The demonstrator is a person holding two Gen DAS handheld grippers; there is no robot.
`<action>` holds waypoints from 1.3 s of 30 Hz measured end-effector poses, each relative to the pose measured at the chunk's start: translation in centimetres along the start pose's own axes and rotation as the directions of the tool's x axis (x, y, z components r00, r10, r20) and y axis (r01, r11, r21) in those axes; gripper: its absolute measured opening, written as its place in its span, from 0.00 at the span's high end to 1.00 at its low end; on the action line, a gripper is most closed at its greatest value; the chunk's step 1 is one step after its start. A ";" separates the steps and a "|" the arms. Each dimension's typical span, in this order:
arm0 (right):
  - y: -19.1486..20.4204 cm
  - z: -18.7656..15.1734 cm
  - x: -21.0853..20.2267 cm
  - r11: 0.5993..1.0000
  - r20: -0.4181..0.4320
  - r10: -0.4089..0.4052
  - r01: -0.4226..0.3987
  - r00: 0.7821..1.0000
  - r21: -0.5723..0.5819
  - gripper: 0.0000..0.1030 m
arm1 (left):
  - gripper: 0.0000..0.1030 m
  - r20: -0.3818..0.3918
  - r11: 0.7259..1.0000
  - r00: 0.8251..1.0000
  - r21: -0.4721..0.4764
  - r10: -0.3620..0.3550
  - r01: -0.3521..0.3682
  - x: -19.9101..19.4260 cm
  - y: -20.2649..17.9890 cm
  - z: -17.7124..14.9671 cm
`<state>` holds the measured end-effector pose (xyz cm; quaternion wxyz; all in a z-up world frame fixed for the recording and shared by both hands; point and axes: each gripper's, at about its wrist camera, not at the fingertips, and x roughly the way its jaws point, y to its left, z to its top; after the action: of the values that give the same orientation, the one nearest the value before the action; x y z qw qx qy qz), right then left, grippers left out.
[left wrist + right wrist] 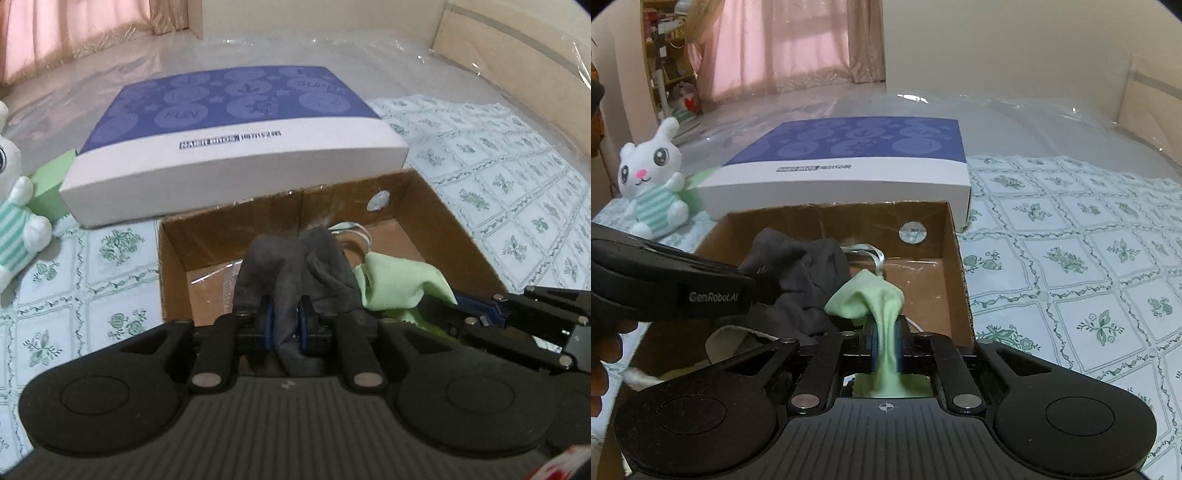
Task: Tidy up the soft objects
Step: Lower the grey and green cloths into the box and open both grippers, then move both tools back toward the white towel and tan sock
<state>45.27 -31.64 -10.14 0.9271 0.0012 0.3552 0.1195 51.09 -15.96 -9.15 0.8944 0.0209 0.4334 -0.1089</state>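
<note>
Over the open cardboard box (173, 254), both grippers hang pointed down into it. At 9 o'clock in the left wrist view, a white plush bunny (652, 181) in a green-striped top sits on the floral sheet (498, 192), touching a green block (50, 186) just beside it. At 12 o'clock a blue-and-white lidded box (236, 140) lies flat, close behind the cardboard box's far wall. Left gripper (285, 314): a bunched dark grey cloth (288, 266) runs between its blue pads, jaws narrow, cloth pinched; most of the cloth is heaped inside the box ahead of the fingertips. At 3 o'clock of the grey cloth, touching it, lies the light green cloth (866, 295). Right gripper (885, 343): a strand of green cloth runs through the narrow gap, pads pinching it, the rest heaped on the box floor at 12 o'clock of the fingertips. A pale ribbon loop (866, 254) shows between the two cloths. A round silver sticker (912, 232) sits on the far inner wall at 1 o'clock. Clear plastic sheeting (1015, 122) covers the surface beyond the boxes; pink curtains (790, 48) at 11 o'clock.
</note>
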 end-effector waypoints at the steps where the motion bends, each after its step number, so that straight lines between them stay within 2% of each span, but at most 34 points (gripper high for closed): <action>1: -0.1 0.0 -0.3 1.000 0.004 0.001 -0.001 1.000 0.004 0.77 | 0.80 0.004 1.000 1.000 -0.004 -0.008 0.008 -0.4 0.1 0.0; 2: -0.1 0.0 -0.6 1.000 0.012 0.005 -0.005 1.000 0.009 0.70 | 0.76 0.006 1.000 1.000 -0.007 -0.014 0.014 -0.7 0.1 0.0; 3: -0.3 0.0 -1.1 1.000 0.027 0.010 -0.010 1.000 0.021 0.57 | 0.74 0.008 1.000 1.000 -0.008 -0.015 0.015 -1.0 0.2 0.1; 4: -0.4 -0.1 -1.6 0.999 0.042 0.014 -0.015 0.999 0.034 0.47 | 0.72 0.013 1.000 1.000 -0.004 -0.017 0.017 -1.4 0.2 0.1; 6: -0.5 -0.1 -2.7 0.998 0.069 0.029 -0.033 0.997 0.057 0.43 | 0.69 0.025 1.000 1.000 0.007 -0.017 0.017 -2.4 0.2 0.0; 12: -0.6 -0.5 -5.8 0.991 0.096 0.065 -0.075 0.993 0.108 0.42 | 0.60 0.059 0.999 0.997 0.012 -0.045 0.044 -6.1 0.4 -0.6; 14: -0.5 -0.9 -6.9 0.988 0.097 0.075 -0.087 0.992 0.126 0.41 | 0.52 0.061 0.998 0.996 0.010 -0.061 0.060 -7.4 0.4 -0.9; 22: 0.2 -2.9 -12.9 0.977 0.128 0.075 -0.098 0.989 0.188 0.35 | 0.45 0.100 0.997 0.992 0.000 -0.072 0.073 -13.9 0.4 -4.1; 33: 2.4 -6.1 -20.6 0.960 0.180 0.047 -0.094 0.983 0.262 0.30 | 0.45 0.136 0.995 0.987 -0.036 -0.087 0.092 -22.6 0.8 -10.1; 39: 4.0 -8.1 -24.1 0.951 0.201 0.045 -0.103 0.979 0.291 0.29 | 0.45 0.164 0.997 0.983 -0.006 -0.080 0.082 -26.9 0.6 -13.7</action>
<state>21.70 -33.82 -0.03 0.9409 0.1667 0.2778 0.0985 24.51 -8.81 3.24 0.9218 -0.0115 0.3599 -0.1439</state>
